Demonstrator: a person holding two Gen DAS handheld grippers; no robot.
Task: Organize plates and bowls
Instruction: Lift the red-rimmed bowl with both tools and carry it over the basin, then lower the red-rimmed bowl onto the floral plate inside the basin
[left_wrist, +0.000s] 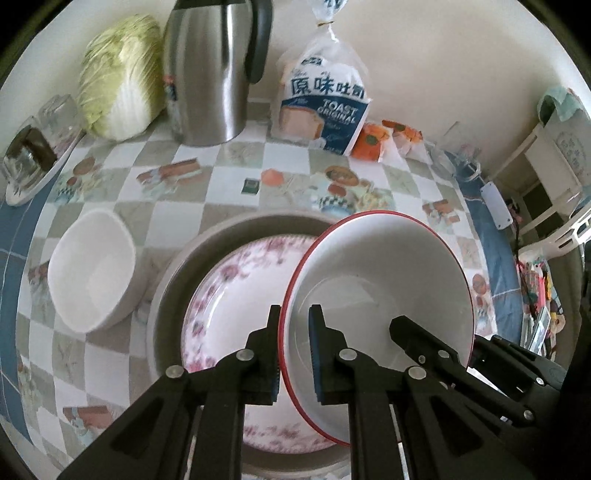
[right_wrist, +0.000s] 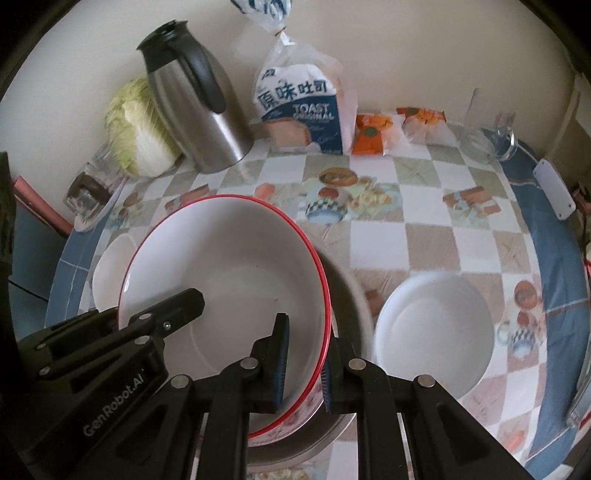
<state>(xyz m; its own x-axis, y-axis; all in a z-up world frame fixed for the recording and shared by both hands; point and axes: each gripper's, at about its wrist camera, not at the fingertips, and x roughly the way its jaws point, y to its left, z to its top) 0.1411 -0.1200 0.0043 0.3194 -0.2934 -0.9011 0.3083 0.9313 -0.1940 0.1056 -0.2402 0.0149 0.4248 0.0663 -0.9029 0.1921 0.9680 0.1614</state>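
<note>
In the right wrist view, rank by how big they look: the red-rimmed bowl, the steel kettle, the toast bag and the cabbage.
1. red-rimmed bowl, largest, though it is nearest the camera, which inflates it.
2. steel kettle.
3. toast bag, close to the kettle; I would not separate them firmly.
4. cabbage, smallest, partly hidden behind the kettle.

Floral plate (left_wrist: 236, 291) under red-rimmed bowl (left_wrist: 380, 280)
</note>
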